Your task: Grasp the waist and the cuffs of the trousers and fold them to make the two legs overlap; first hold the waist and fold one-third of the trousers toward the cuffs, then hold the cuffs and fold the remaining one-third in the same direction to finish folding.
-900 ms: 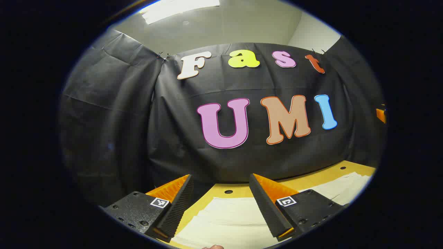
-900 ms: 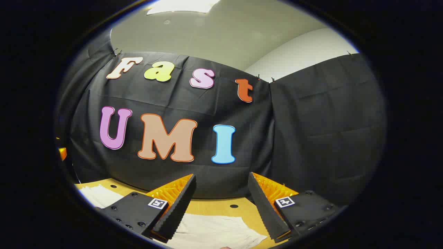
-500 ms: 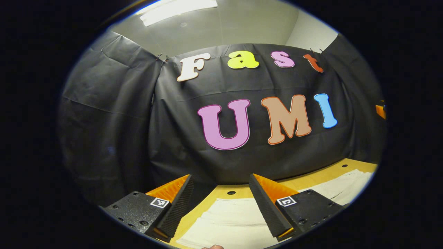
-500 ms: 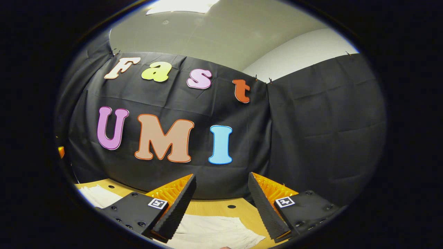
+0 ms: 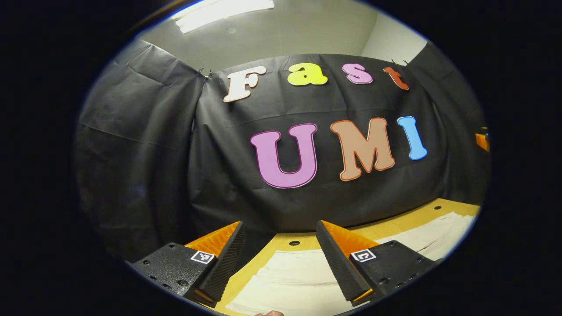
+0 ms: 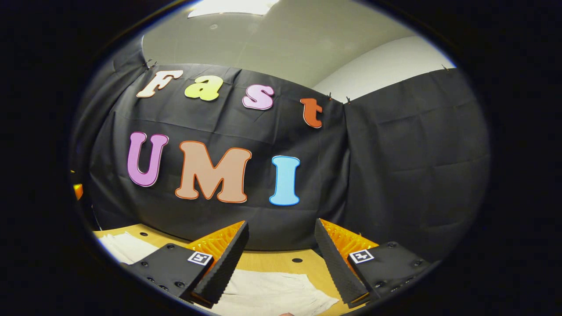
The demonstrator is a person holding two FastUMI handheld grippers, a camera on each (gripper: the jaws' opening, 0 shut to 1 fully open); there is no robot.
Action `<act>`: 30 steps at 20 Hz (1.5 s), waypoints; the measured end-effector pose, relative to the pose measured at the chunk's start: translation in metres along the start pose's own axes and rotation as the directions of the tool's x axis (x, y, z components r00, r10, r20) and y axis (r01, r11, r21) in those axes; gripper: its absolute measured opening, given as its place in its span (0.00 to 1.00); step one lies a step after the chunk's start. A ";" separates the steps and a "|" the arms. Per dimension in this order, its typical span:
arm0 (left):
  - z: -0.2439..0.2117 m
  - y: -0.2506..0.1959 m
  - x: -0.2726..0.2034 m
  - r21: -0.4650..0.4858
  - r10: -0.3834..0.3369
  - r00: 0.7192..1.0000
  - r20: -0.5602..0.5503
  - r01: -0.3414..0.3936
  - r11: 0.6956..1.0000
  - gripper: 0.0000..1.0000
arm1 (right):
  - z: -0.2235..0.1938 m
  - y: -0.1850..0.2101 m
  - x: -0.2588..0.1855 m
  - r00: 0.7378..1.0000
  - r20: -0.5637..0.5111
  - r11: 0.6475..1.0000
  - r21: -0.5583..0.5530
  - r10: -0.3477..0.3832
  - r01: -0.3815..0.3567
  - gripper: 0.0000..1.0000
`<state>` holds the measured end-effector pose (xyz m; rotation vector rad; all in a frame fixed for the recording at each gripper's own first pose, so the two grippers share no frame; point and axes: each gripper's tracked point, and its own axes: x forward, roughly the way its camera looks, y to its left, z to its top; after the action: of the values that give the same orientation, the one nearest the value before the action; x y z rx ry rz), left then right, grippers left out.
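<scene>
Left gripper view: left gripper (image 5: 279,229) wide apart above pale trousers (image 5: 287,281) on table (image 5: 397,227) | right gripper view: right gripper (image 6: 281,228) likewise wide, holding nothing.

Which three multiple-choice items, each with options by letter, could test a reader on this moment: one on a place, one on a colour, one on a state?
1. Where do the trousers lie?
A. on the table
B. in a basket
C. on a chair

2. What colour are the trousers?
A. dark blue
B. off-white
C. red

3. How do the jaws of the left gripper and the right gripper stand?
A. both shut on cloth
B. both open
C. one open, one shut

Answers: 1 A, the cloth lies flat on the yellow tabletop; 2 B, the fabric is pale; 3 B, each pair of fingers stands apart, gripping nothing.
</scene>
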<state>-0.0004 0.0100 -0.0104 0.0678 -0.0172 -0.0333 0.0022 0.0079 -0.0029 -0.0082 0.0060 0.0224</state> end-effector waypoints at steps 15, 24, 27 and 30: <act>-0.134 0.009 -0.035 0.342 -0.164 0.934 -0.316 0.274 0.899 0.96 | -0.029 -0.010 0.004 0.999 -0.044 1.000 0.005 0.008 -0.007 0.97; -0.218 0.002 -0.071 0.452 -0.244 0.816 -0.523 0.509 0.733 0.96 | -0.040 -0.017 0.004 0.998 -0.060 1.000 -0.001 -0.011 0.011 0.97; -0.246 0.000 -0.087 0.438 -0.252 0.761 -0.597 0.573 0.693 0.97 | -0.048 -0.014 0.002 0.997 -0.073 1.000 -0.003 -0.003 0.003 0.97; -0.269 0.001 -0.103 0.439 -0.252 0.703 -0.665 0.641 0.629 0.96 | -0.055 -0.013 0.000 0.995 -0.095 1.000 0.013 0.003 -0.001 0.97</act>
<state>-0.0983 0.0326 -0.2806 0.7992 0.5902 -0.5536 0.0022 -0.0059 -0.0578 0.0035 0.1011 0.0240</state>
